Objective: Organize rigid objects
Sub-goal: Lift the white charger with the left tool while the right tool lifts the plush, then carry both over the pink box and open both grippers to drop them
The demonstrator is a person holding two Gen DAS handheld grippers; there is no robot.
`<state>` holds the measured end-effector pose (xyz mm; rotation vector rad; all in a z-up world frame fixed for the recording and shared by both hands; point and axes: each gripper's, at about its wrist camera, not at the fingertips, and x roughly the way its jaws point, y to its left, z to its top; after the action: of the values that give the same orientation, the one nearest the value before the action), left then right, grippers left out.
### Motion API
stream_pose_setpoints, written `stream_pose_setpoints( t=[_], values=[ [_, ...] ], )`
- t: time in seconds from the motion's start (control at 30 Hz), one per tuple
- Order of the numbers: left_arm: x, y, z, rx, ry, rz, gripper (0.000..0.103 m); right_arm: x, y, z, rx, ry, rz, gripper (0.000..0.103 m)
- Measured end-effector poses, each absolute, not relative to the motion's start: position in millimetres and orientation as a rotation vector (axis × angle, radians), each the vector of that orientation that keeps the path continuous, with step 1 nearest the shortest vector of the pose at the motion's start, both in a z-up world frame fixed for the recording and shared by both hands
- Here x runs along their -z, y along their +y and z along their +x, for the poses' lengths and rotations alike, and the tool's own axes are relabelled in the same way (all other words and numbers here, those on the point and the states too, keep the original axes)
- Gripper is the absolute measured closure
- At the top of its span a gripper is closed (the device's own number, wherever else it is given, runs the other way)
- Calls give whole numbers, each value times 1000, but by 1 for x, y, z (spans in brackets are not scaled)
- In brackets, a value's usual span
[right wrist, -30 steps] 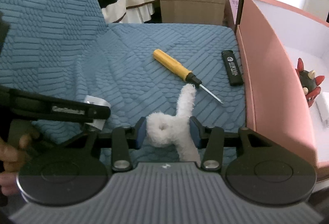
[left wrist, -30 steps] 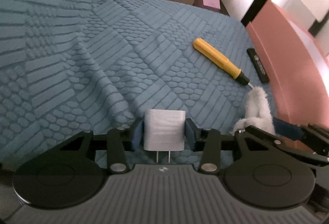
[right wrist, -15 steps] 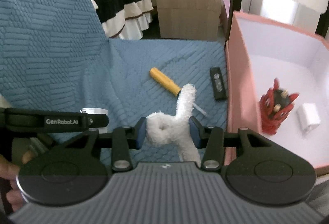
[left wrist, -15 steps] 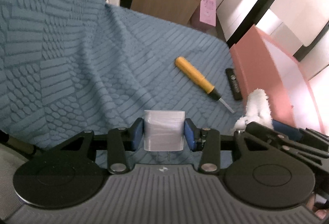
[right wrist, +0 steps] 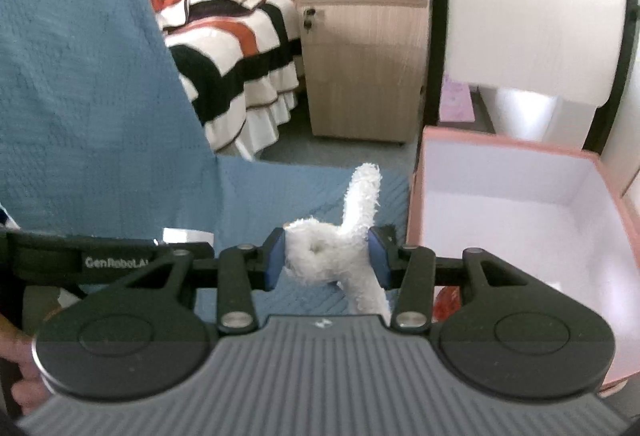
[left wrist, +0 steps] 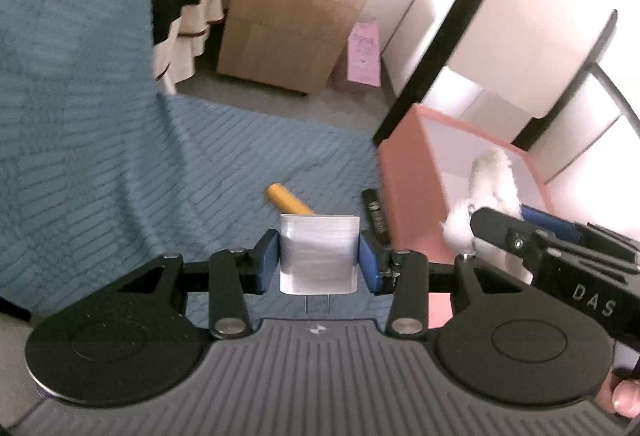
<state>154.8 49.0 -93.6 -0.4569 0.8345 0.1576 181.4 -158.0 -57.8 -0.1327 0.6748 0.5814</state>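
Left wrist view: the left gripper (left wrist: pixel 319 259) pinches a white, boxy plastic plug adapter (left wrist: pixel 318 254) between its blue pads, two metal prongs pointing back toward the camera. Beyond it, on the blue quilted textile cover (left wrist: pixel 224 172), lie a yellow-handled screwdriver (left wrist: pixel 289 199), partly hidden by the adapter, and a slim black lighter (left wrist: pixel 374 214) just beside the wall of the pink open cardboard box (left wrist: pixel 412 196). At the right edge the right gripper (left wrist: pixel 486 226) carries a white fluffy plush toy (left wrist: pixel 490 192) in front of the box.

Right wrist view: the right gripper (right wrist: pixel 327 256) is clamped on the plush toy (right wrist: pixel 326 254), one fuzzy limb sticking upward. The box (right wrist: pixel 416 188) stands open just to the right, its white interior showing. The left gripper's body (right wrist: pixel 100 258) crosses the left side, a bit of the adapter (right wrist: pixel 188 236) peeking above it.
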Motion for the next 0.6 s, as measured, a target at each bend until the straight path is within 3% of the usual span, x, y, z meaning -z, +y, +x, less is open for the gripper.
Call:
stream_pose_setpoints(
  t=[0.6],
  values=[
    [20,-41,205,-29,744,-452,54,7,-244,207,-511,582,-98,56]
  ],
)
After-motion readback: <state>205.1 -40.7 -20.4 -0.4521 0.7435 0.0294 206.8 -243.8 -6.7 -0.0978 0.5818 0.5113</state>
